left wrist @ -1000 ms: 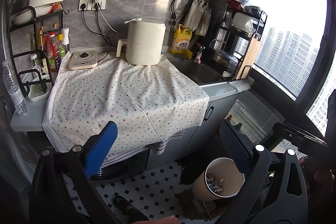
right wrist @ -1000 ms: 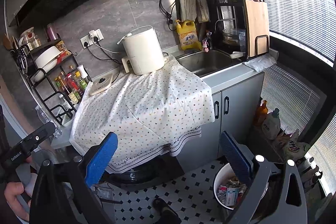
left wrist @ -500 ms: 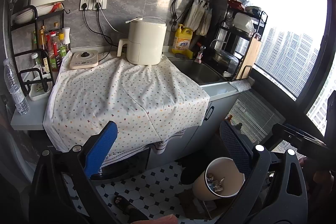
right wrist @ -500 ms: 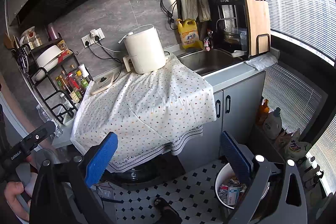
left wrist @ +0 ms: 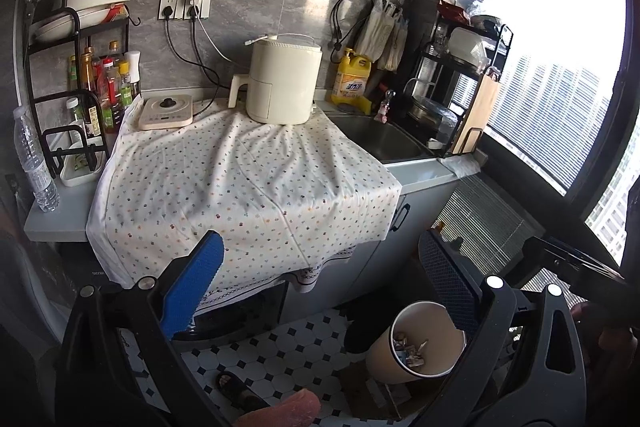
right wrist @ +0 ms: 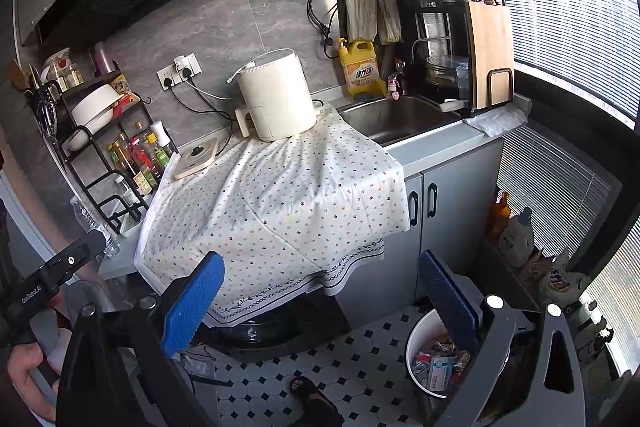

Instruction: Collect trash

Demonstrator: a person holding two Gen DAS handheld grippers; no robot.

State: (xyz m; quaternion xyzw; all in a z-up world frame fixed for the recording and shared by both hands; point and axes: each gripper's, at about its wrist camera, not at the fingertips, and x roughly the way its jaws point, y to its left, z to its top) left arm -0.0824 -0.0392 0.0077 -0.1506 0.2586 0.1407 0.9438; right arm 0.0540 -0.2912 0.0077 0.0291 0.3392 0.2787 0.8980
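Note:
A round trash bin (left wrist: 416, 341) with wrappers inside stands on the tiled floor below the counter; it also shows in the right wrist view (right wrist: 434, 355). My left gripper (left wrist: 324, 279) is open and empty, held in the air in front of the counter, above and left of the bin. My right gripper (right wrist: 324, 291) is open and empty too, with its right finger over the bin's rim. The dotted cloth (left wrist: 240, 183) on the counter shows no loose trash.
A cream appliance (left wrist: 282, 83) and a small scale (left wrist: 166, 111) sit on the cloth. A bottle rack (left wrist: 86, 95), a water bottle (left wrist: 34, 163), a sink (left wrist: 380, 137) and a yellow detergent jug (left wrist: 352, 81) line the counter. A sandalled foot (right wrist: 308, 393) is on the floor.
Both views have shifted slightly, the counter sitting a little lower and nearer the middle of each frame. Both grippers stay open and empty.

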